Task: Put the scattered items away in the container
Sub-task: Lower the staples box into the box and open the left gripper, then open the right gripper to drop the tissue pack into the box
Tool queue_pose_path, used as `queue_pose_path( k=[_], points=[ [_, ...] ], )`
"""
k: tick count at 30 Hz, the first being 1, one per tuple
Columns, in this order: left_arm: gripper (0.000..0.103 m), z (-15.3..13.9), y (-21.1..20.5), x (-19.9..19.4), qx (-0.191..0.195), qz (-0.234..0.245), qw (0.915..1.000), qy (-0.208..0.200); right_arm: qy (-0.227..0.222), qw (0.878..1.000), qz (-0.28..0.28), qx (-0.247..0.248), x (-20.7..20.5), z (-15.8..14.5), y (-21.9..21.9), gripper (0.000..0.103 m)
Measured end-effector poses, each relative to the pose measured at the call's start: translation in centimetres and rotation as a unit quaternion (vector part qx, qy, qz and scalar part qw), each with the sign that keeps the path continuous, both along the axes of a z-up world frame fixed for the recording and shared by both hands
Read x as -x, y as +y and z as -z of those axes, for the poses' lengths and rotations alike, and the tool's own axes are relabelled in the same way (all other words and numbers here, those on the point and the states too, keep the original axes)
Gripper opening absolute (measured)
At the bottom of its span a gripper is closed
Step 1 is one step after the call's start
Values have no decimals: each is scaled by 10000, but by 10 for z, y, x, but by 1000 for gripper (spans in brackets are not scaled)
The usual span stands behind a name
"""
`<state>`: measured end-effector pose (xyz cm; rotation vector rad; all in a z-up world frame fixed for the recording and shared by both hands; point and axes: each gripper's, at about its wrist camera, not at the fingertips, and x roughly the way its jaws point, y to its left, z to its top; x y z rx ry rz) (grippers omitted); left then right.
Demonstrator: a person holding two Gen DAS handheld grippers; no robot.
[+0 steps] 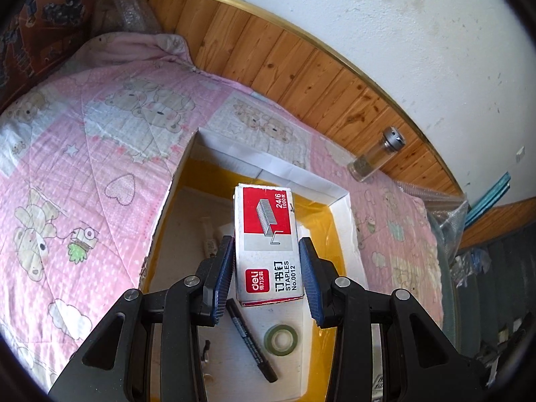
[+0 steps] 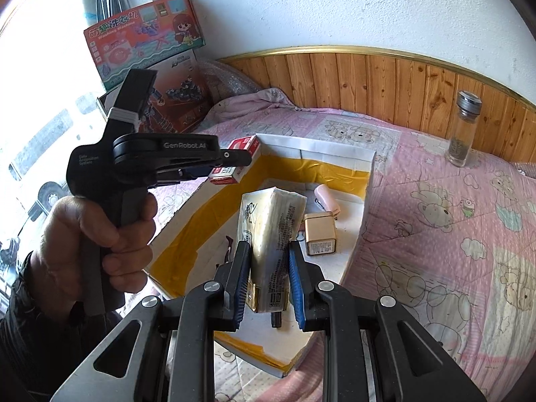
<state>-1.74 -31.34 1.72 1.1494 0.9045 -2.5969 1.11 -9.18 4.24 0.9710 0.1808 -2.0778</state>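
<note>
My left gripper (image 1: 266, 246) is shut on a red and white staples box (image 1: 266, 234) and holds it above the open white container (image 1: 338, 197) with yellow tape inside. In the right wrist view the left gripper (image 2: 234, 162) holds that box (image 2: 241, 157) over the container's far left wall (image 2: 315, 149). My right gripper (image 2: 268, 249) is shut on a tissue pack (image 2: 271, 224) above the container. Inside lie a black marker (image 1: 253, 345), a green tape roll (image 1: 281, 335), a small beige box (image 2: 320, 232) and a pink item (image 2: 326, 197).
The container sits on a pink bear-print quilt (image 1: 77, 154). A glass bottle with a metal cap (image 2: 464, 130) stands at the back right by the wooden wall panel (image 2: 368, 77). Toy boxes (image 2: 144, 37) are stacked at the back left.
</note>
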Motion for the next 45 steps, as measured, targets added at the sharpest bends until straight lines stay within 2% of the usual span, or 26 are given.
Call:
queue_pose_path(
  k=[6,13,19,27,28,42,45],
  points=[
    [40,12,-11,12,15,-147,9995,-292,-28,9991,-302,-303,-8,12,-28,24],
    [41,27,-10,27,585,-196,9946,-832,-115,9954,-590,-750,-10,29,-52,24],
    [41,40,-9,40,701,-167,9912,-1114,-129,9907,-761,-1118,-7,39,-69,24],
    [42,41,-6,48,1061,-223,9864,-1239,-157,9862,-811,-1434,-4,49,-86,26],
    [42,42,-5,48,1074,-224,9862,-1242,-213,9858,-814,-1451,-3,51,-87,29],
    [47,38,-6,46,1079,-266,9865,-1200,-591,9881,-508,-1329,2,56,-74,37],
    [47,37,-5,45,1104,-286,9863,-1191,-608,9886,-460,-1299,2,54,-71,44]
  ],
)
